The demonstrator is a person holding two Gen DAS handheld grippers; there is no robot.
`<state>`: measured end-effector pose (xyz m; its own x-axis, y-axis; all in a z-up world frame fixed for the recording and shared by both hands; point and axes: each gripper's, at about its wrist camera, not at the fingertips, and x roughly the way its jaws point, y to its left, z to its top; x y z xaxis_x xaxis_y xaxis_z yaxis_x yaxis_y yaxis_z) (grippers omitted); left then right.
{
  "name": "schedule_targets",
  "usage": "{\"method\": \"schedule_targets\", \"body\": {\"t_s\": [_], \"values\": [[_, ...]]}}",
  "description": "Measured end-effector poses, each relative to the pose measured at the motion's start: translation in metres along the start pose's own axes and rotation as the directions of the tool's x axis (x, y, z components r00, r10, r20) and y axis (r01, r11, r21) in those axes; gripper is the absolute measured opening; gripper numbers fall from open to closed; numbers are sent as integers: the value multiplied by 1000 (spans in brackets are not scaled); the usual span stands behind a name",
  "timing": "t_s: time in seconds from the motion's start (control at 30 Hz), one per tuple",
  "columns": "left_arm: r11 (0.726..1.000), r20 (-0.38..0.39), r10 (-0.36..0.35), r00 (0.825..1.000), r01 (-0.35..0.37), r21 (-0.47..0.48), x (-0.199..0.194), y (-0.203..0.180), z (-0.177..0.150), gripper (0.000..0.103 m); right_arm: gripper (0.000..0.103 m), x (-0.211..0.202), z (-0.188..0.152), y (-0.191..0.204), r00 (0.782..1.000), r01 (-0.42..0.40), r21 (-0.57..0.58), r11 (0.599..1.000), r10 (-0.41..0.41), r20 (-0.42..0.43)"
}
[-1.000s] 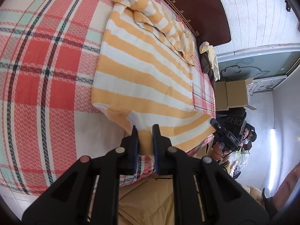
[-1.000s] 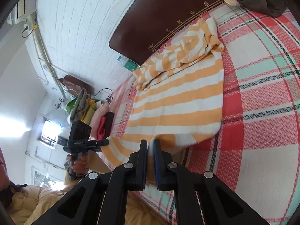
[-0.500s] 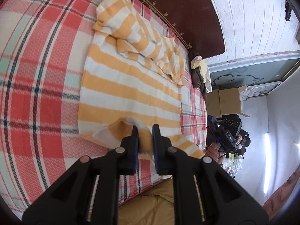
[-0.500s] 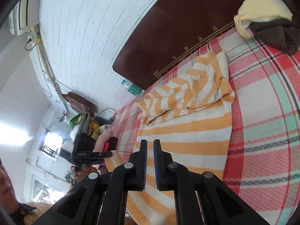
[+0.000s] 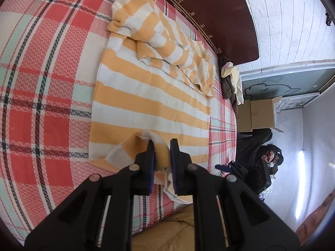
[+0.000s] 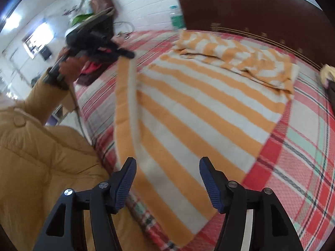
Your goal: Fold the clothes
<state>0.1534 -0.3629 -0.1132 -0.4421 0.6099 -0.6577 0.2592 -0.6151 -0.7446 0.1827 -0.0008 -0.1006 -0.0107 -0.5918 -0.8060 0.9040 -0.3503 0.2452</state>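
Released from the right claw point(image 6: 167, 179), now opening and empty, the striped garment's point(image 5: 150, 96) corner stays pinched in the left claw point(image 5: 162, 156), lifted above the bed point(image 5: 41, 83).

Plaid bedspread point(image 5: 41, 79), dark headboard point(image 5: 219, 6), cardboard box point(image 5: 259, 115), white brick wall point(image 5: 289, 21).

Plaid bed point(image 5: 41, 96) carries a striped garment point(image 5: 150, 104).

The left gripper point(image 5: 162, 146), low in the frame's centre, is clamped on a fold of the striped garment point(image 5: 150, 96). The right gripper point(image 6: 167, 167), bottom centre, is opening, nothing between its blue pads. A tan sleeve point(image 6: 41, 87) reaches upper left.
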Motion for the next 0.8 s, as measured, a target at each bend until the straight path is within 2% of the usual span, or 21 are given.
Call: {"method": "schedule_targets", "body": {"t_s": [0.07, 0.2, 0.27, 0.33, 0.37, 0.4, 0.43, 0.47, 0.5, 0.67, 0.77, 0.8], "values": [[1000, 3, 1, 1000, -1, 10, 0, -5, 1, 15, 66, 16, 5, 22, 999, -43, -66, 997, 41, -26], [999, 7, 1, 1000, -1, 36, 0, -14, 2, 15, 66, 41, 7, 46, 994, -81, -147, 986, 70, -80], [999, 9, -6, 1000, 6, 44, 1, -17, 2, 15, 66, 48, 4, 47, 994, -60, -153, 986, 45, -98], [998, 9, -12, 1000, 11, 54, 1, -19, 1, 15, 64, 51, 1, 45, 995, 19, -163, 986, -35, -94], [998, 10, -13, 1000, 13, 57, 1, -20, 1, 15, 53, 50, 1, 42, 994, 47, -162, 986, -63, -95], [998, 8, -19, 1000, 18, 59, 1, -21, 0, 15, 38, 49, 0, 39, 991, 80, -160, 984, -97, -96], [998, 8, -22, 1000, 21, 61, 1, -21, -1, 15, 29, 47, -1, 36, 987, 108, -154, 982, -124, -99], [998, 7, -24, 1000, 24, 62, 0, -21, -1, 15, 14, 46, -1, 33, 983, 135, -149, 980, -151, -102], [998, 6, -26, 1000, 26, 64, 0, -21, -2, 15, 8, 42, 1, 28, 982, 151, -129, 980, -163, -90], [997, 8, -40, 999, 40, 68, -2, -23, -1, 15, 6, 22, 22, 9, 970, 240, -72, 968, -242, -27], [997, 14, -48, 999, 47, 69, -5, -23, 0, 15, 11, 14, 34, -2, 987, 161, -17, 987, -161, -26], [996, 15, -51, 999, 50, 68, -5, -22, 0, 15, 23, 13, 35, -2, 993, 116, 3, 993, -116, -17]]}}
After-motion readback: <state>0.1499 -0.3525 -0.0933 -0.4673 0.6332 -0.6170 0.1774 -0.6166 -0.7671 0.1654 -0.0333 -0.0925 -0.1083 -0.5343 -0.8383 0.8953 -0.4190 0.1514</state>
